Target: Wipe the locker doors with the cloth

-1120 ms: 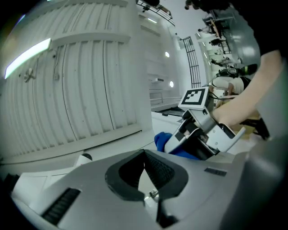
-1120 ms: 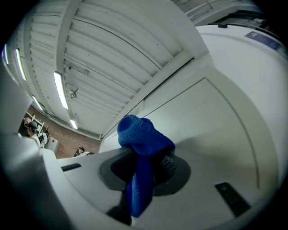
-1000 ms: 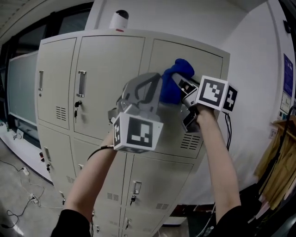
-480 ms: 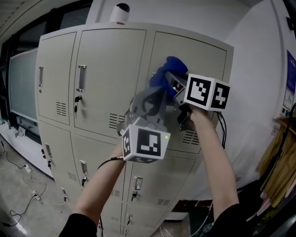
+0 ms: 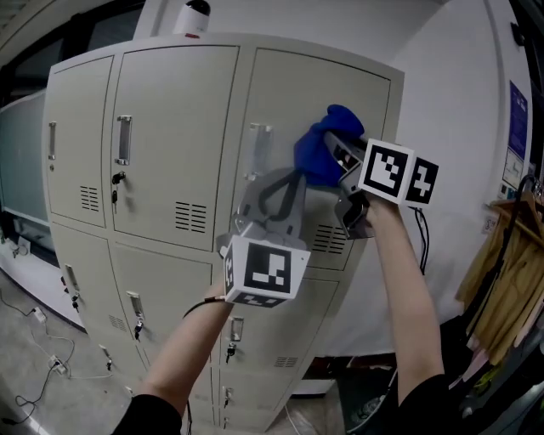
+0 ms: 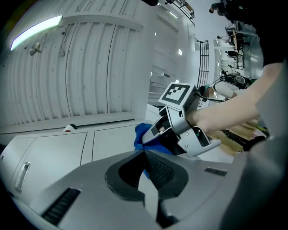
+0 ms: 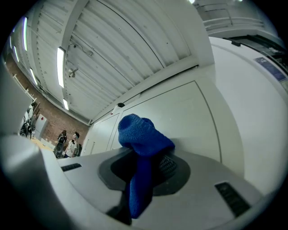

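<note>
Wiping in hand, by judgement. Left hand-held gripper (image 6: pixel 145 155), jaws together and empty, raised before upper locker door (image 5: pixel 280 93). Right hand-held gripper (image 7: pixel 148 167) clamped on blue cloth (image 5: pixel 321 155), held against same door. Next, likely: sweeping cloth across panel with steady pressure.

I see the right gripper (image 5: pixel 338 151) raised to the top right locker door (image 5: pixel 323 89). It is clamped on the blue cloth (image 5: pixel 316 157), which bunches at the panel just right of that door's handle (image 5: pixel 257 149). The left gripper (image 5: pixel 293 176) sits lower and just beside the cloth, its jaw tips together, and its marker cube (image 5: pixel 265 272) faces me. The lockers (image 5: pixel 153 170) stand in beige rows against a white wall (image 5: pixel 450 102). A white rounded object (image 5: pixel 192 17) sits on top of them.
</note>
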Tool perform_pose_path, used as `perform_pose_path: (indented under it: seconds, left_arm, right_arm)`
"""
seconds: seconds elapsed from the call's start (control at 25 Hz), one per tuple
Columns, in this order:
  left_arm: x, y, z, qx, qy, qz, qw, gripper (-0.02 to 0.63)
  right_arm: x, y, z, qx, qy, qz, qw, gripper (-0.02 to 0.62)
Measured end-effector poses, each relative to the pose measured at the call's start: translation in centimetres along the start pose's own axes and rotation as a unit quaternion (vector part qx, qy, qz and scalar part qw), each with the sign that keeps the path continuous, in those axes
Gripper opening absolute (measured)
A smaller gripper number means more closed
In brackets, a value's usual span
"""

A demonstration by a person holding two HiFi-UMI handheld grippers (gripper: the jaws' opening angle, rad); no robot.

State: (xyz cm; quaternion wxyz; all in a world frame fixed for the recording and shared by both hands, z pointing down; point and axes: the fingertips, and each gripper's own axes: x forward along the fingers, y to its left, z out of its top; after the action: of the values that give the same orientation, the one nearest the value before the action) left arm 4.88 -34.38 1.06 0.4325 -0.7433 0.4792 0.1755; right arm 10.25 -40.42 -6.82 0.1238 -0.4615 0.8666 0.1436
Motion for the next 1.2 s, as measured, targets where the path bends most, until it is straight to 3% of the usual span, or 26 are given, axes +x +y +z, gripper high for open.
perform_pose_path:
  seconds: [0.52, 0.84, 0.96, 1.2]
  left_arm:
    - [0.9, -4.8, -1.3, -0.039, 0.007, -0.040, 0.9984, 0.009]
    - [0.4, -4.8, -2.4, -0.035, 0.019, -0.045, 0.9982, 0.009]
    - [-0.2, -4.0, -3.0, -0.034, 0.027, -0.040, 0.9983, 0.009]
    - [-2.1, -2.6, -3.8, -0.026, 0.044, -0.029, 0.9983, 0.009]
  right_arm:
    - [-6.8, -8.9, 0.5, 0.001, 0.004, -0.091, 0.996, 0.078]
    - [-7.2, -9.2, 0.6, -0.005, 0.002, -0.111, 0.994, 0.078]
    - [-6.8, -6.6, 0.6, 0.004, -0.006, -0.075, 0.997, 0.078]
    - [-3.5, 1.6, -0.5, 0.044, -0.008, 0.060, 0.997, 0.078]
